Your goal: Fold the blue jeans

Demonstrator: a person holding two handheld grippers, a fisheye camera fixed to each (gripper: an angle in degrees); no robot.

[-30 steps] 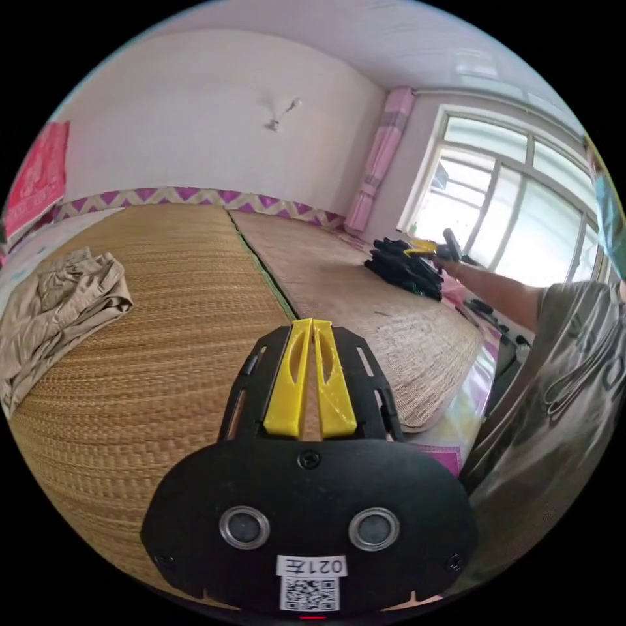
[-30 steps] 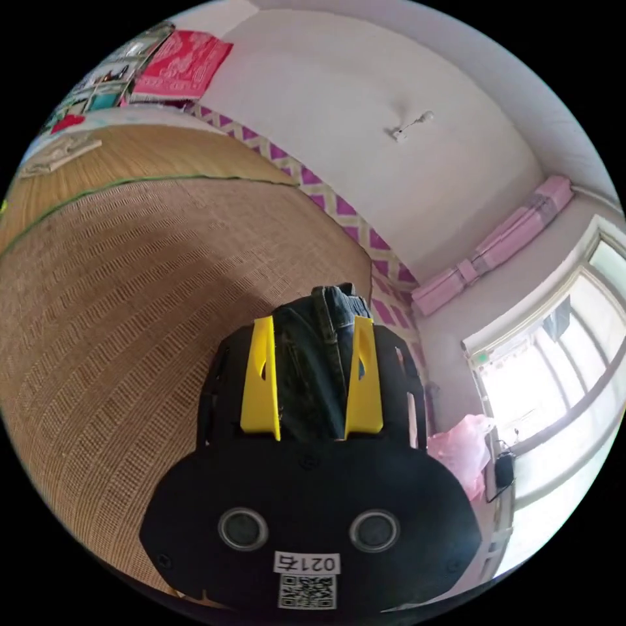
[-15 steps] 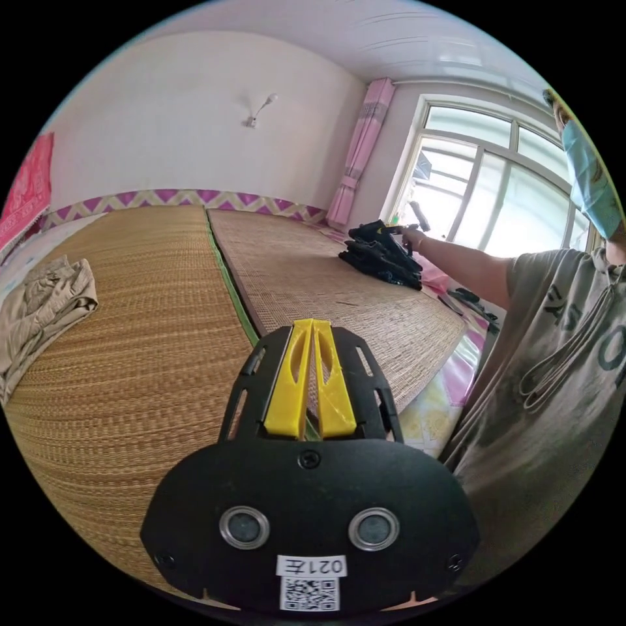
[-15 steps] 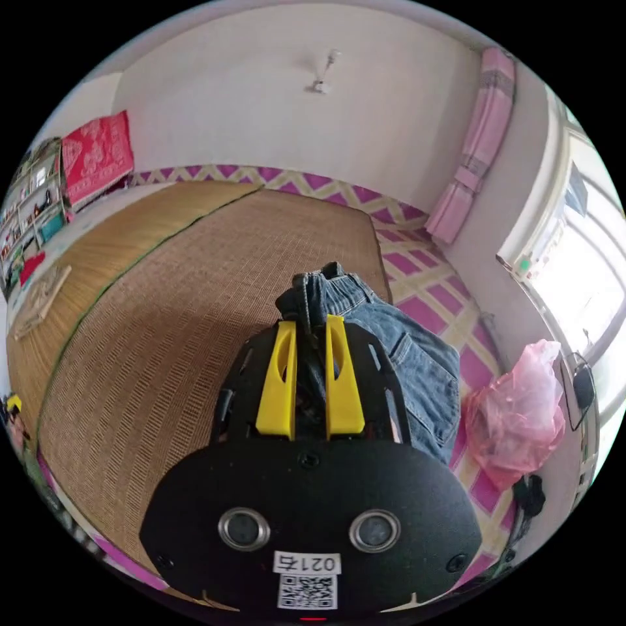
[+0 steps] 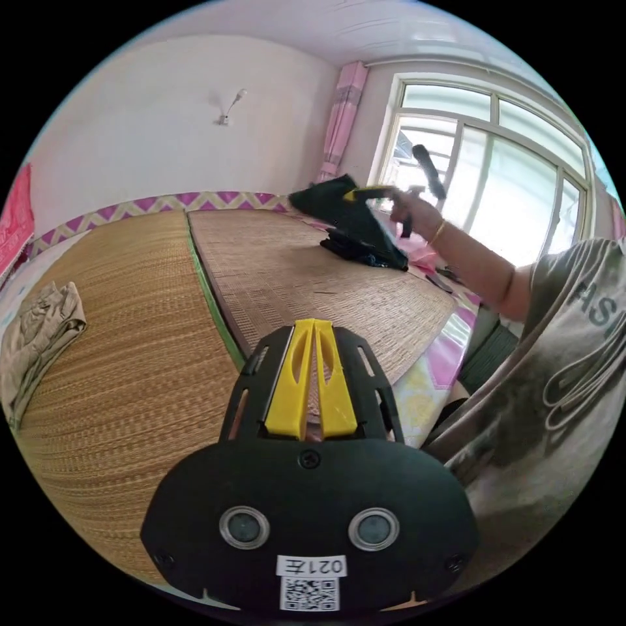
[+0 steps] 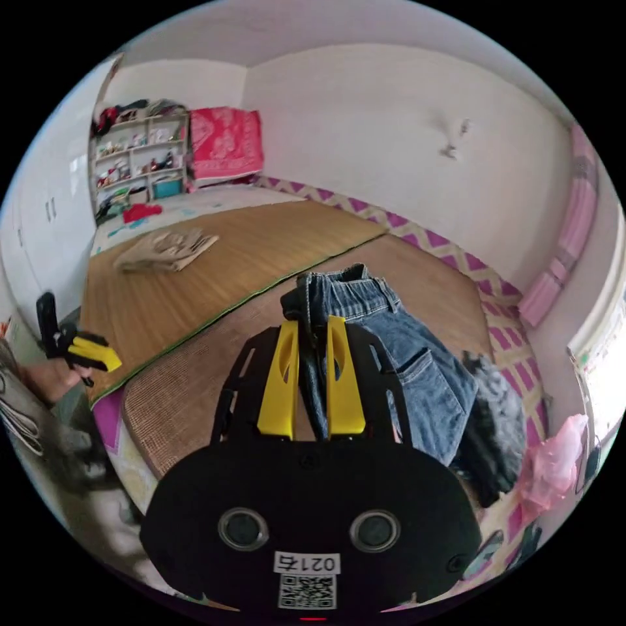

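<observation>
The blue jeans [image 6: 398,358] hang by their waistband from my right gripper [image 6: 313,321], whose yellow jaws are shut on the denim. In the left gripper view the same jeans [image 5: 345,212] look dark and are held up over the far mat by the right gripper [image 5: 375,192] at the end of the person's arm [image 5: 469,261]. My left gripper [image 5: 312,323] hovers low over the straw mat [image 5: 130,365], jaws shut with nothing between them. It also appears as yellow jaws, the left gripper [image 6: 94,352], at the left edge of the right gripper view.
A pile of dark clothes [image 5: 365,251] lies on the far mat under the lifted jeans; dark clothes [image 6: 499,417] sit beside the denim. A crumpled beige garment [image 5: 36,329] lies on the left mat. A pink bag [image 6: 554,463], a window [image 5: 508,176] and shelves [image 6: 137,163] line the room.
The right gripper's jaws have closed from wide apart onto the jeans' waistband and raised the jeans off the dark pile. The left gripper has stayed shut.
</observation>
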